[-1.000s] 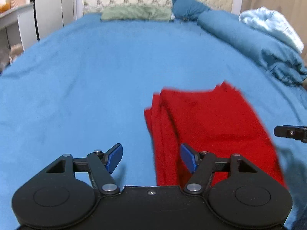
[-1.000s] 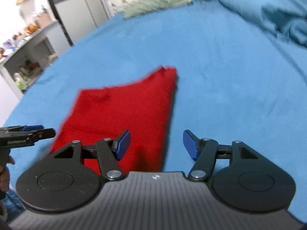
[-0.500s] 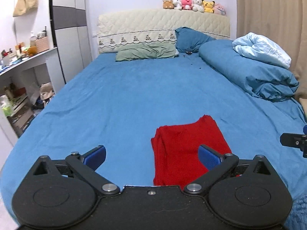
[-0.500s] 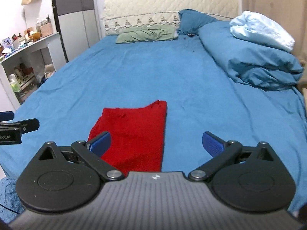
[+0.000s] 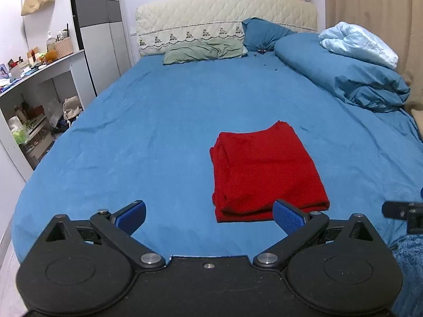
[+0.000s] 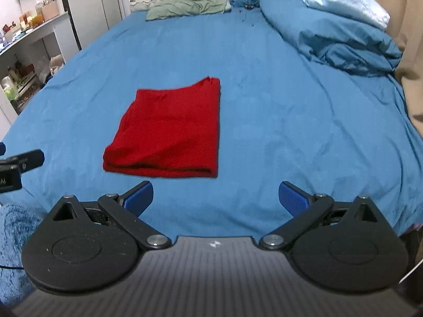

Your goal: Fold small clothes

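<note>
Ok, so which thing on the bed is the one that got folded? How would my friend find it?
Start with the big bed covered by a blue sheet. Near its front edge, far from the green pillow and the heaped blue duvet, lies a folded red garment. It is the only red thing there, a flat, neat rectangle with stacked layers showing along its edges.

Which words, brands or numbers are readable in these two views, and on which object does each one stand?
"AI": end of a cut-off white print on the left gripper, at the edge of the right wrist view.
A small white logo mark, no letters, on the right gripper body.
Items on the shelf: print too small to read.
The red garment carries no text.
</note>
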The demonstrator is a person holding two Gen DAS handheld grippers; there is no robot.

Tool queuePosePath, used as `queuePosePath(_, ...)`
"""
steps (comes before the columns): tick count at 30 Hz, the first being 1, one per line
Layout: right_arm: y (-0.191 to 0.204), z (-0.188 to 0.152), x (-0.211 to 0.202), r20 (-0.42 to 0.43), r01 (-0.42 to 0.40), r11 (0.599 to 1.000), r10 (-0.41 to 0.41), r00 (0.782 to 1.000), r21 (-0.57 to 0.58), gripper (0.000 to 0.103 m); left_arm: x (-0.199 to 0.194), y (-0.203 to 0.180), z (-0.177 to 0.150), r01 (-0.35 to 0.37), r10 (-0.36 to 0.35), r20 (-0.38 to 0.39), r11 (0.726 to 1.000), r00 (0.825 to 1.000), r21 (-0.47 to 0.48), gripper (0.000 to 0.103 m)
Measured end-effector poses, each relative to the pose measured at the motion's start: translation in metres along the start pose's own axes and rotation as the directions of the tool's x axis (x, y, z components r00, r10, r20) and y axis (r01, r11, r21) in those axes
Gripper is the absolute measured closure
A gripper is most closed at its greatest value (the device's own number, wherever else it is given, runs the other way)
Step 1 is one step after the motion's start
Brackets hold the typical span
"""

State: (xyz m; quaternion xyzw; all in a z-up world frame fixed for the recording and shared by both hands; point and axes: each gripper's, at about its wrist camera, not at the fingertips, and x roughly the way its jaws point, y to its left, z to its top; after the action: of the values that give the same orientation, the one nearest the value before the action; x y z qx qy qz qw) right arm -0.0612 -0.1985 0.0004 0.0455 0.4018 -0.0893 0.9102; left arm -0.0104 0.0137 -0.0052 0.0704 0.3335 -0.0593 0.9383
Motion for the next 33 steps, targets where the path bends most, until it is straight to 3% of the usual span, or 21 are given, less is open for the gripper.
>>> queuePosePath(33, -0.0024, -0.0006, -0.0025, 0.003, 0.03, 1.0, -0.03, 1.0, -0.003, 0.0, -0.0101, 0.0024, -0.0049, -0.003, 0.002, 0.046, 1.0, 0.999, 0.011, 0.0)
